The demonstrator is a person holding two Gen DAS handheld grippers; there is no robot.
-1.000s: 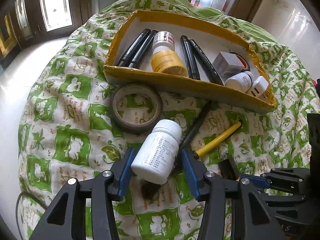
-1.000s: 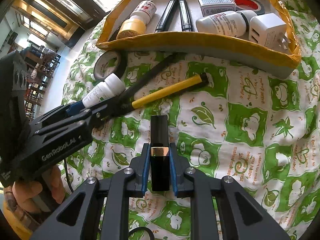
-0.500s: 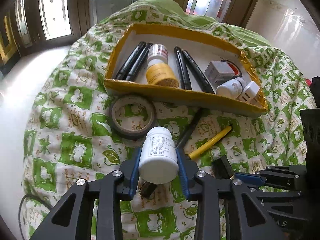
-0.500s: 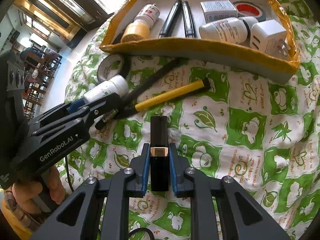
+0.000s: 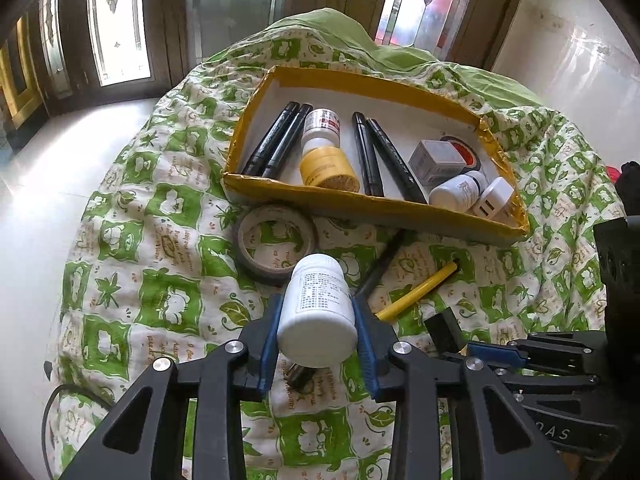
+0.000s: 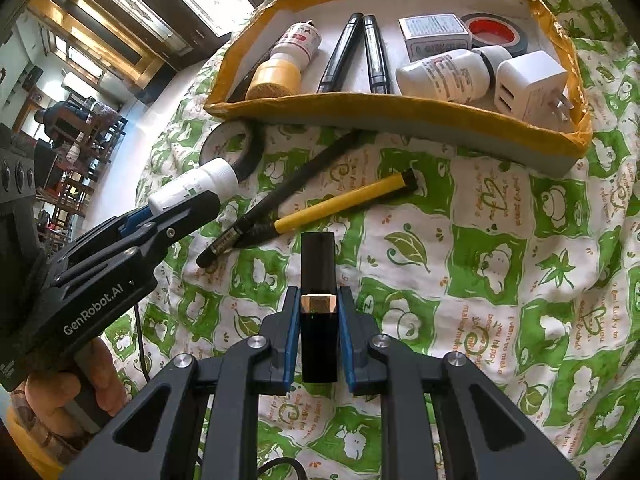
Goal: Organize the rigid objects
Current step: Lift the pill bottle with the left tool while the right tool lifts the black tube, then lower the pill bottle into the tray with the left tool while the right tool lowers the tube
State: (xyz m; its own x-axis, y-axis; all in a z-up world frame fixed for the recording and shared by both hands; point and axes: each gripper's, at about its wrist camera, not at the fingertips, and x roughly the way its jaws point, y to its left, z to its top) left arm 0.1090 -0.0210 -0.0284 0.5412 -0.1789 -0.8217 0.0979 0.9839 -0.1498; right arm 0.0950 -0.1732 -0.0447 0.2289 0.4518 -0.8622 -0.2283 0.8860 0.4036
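At twelve o'clock of both claws lies the yellow-rimmed box [image 5: 360, 204] on the green patterned cloth [image 5: 168, 304]. My left claw [image 5: 318, 334] is clamped on a white pill bottle [image 5: 318, 312]; my right claw [image 6: 318, 340] is clamped on a black lipstick tube [image 6: 318, 280]. Step in hand: carry. Next, I judge, clear the near rim, then release into bare floor between the markers [image 5: 384, 156].

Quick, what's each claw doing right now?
Left gripper: closed on the white pill bottle.
Right gripper: closed on the black lipstick tube.
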